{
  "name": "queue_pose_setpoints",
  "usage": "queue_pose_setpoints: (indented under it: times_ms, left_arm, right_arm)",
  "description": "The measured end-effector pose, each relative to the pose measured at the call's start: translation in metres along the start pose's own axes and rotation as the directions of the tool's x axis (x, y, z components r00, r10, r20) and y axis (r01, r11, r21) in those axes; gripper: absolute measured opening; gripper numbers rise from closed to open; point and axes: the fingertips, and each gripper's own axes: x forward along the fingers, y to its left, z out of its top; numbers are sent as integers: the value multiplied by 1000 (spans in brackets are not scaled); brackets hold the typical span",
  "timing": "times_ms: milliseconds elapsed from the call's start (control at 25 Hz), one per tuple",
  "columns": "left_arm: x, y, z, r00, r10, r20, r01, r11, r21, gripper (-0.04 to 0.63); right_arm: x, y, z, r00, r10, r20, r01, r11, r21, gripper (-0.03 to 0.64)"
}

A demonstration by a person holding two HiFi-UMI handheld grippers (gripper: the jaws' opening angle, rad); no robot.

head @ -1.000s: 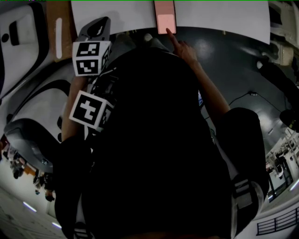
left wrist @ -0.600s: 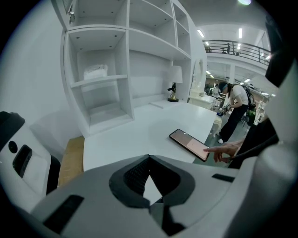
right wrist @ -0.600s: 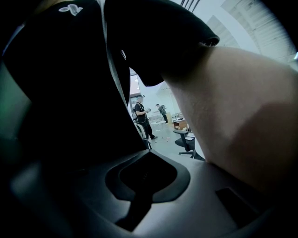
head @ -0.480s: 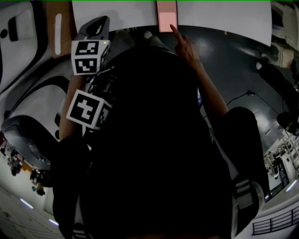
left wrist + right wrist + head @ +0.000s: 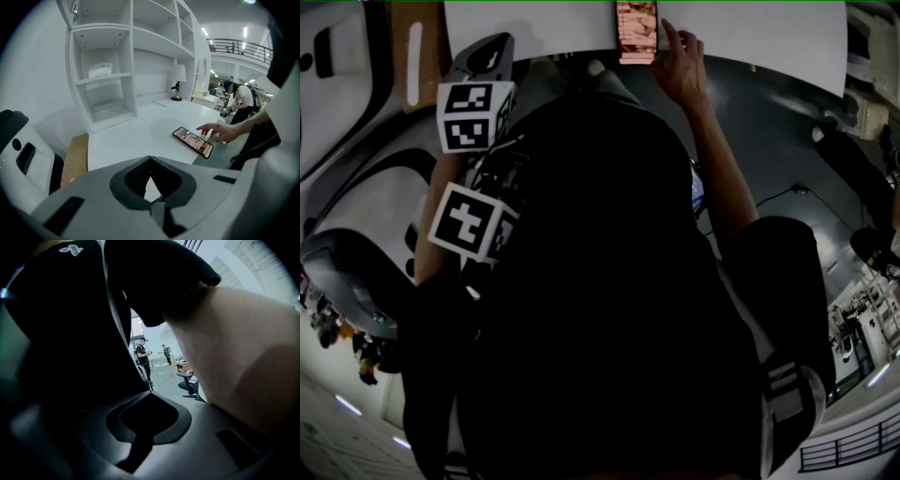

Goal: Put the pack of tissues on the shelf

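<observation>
Facing open white shelving (image 5: 117, 70) set against a pale wall, and looking across the white tabletop (image 5: 136, 131) below it. Catching a small lamp (image 5: 177, 74) standing at the far end, possibly a wooden bench (image 5: 77, 157) just beside the table's near edge. Taking in ceiling strip lights (image 5: 205, 31), a railed balcony (image 5: 241, 47) beyond, a dark glossy floor (image 5: 778, 141).

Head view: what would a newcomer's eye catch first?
A bare hand reaches to a lit black smartphone at the white table's near edge, above the person's dark-clothed torso filling most of the view. In the left gripper view, a white soft pack lies in a compartment of the white shelf unit.
</observation>
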Motion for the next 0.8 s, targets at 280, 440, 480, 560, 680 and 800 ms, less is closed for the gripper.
queue_pose_setpoints:
  times_ms: [280, 440, 480, 560, 680, 800]
  left_arm:
    - [-3, 6, -4, 1000, 14, -1, -14, 1000, -11, 10]
    - [-3, 7, -5, 1000, 16, -1, -16, 1000, -13, 10]
    - [-3, 7, -4, 1000, 16, -1, -16, 1000, -13, 10]
    - [-3, 8, -3, 1000, 17, 0, -17, 1000, -13, 10]
    - [-3, 9, -3, 1000, 20, 0, -20, 1000, -15, 9]
    - [-3, 9, -4, 1000, 21, 0, -21, 1000, -14, 10]
  right_arm:
    - [2, -2, 0, 1000, 8, -4, -8, 1000, -11, 18]
    - [2, -3, 0, 1000, 8, -3, -8, 1000, -14, 18]
    - [2, -3, 0, 1000, 7, -4, -7, 1000, -14, 18]
    - [1, -3, 0, 1000, 6, -5, -6, 1000, -14, 18]
    - [1, -3, 0, 1000, 7, -7, -7, 1000, -15, 18]
    - [1, -3, 0, 1000, 7, -5, -7, 1000, -16, 18]
